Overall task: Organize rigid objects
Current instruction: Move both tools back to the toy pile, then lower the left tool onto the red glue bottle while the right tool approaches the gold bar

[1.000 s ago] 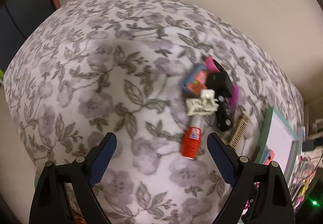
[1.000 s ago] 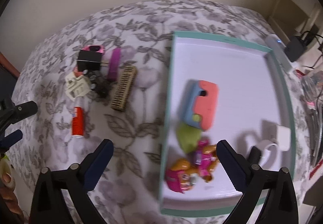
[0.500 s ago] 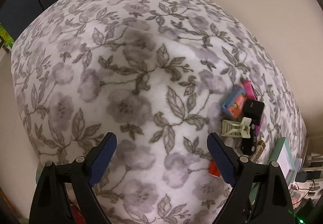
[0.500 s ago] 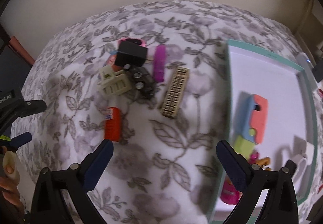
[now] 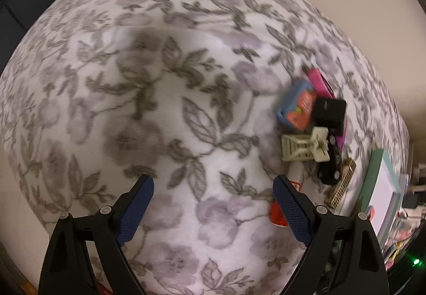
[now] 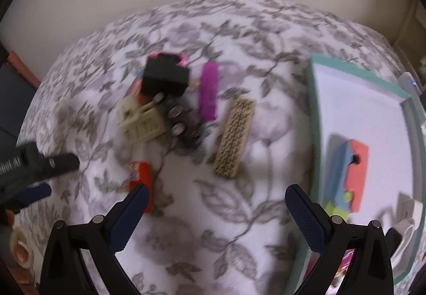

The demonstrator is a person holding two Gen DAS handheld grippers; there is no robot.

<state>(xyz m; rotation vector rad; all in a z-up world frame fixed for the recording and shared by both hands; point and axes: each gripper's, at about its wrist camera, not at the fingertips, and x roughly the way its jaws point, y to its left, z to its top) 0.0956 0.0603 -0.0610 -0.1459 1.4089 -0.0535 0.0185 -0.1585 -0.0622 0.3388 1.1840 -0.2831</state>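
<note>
- Between your right gripper (image 6: 214,197) fingers: bare floral cloth (image 6: 186,215) only; jaws spread wide, nothing held.
- Your left gripper (image 5: 213,188) likewise gapes wide over the cloth (image 5: 133,108), empty.
- Just beside your right gripper's left finger (image 6: 127,217): red-capped glue stick (image 6: 141,183), lying flat. In the left wrist view the same glue stick (image 5: 277,215) shows partly behind your left gripper's right finger (image 5: 293,212).
- Ahead of the right gripper, slightly right of centre: tan ridged block (image 6: 235,136), lying lengthwise, apart from the rest of the pile.
- Further out, clustered and touching: cream plastic piece (image 6: 139,123), dark toy car (image 6: 183,122) with silver wheels, black cube (image 6: 165,78) sitting on top of the heap, a pink object (image 6: 183,59) behind it.
- Purple bar (image 6: 209,91) lies between the car and the tan block, near both.
- Left wrist view shows the same cluster at far right: blue-and-orange toy (image 5: 297,106), black cube (image 5: 328,114), cream piece (image 5: 303,147), toy car (image 5: 331,162), tan block (image 5: 342,183).
- Off to your right: teal-rimmed tray (image 6: 314,108) with white floor, holding a blue-and-coral block (image 6: 351,175), a lime piece (image 6: 335,209) touching its near end, and white items (image 6: 407,212) at the tray's right side, too blurred to identify.
- Your left gripper's tips (image 6: 40,169) show at the left edge of the right wrist view, well apart from the tray.
</note>
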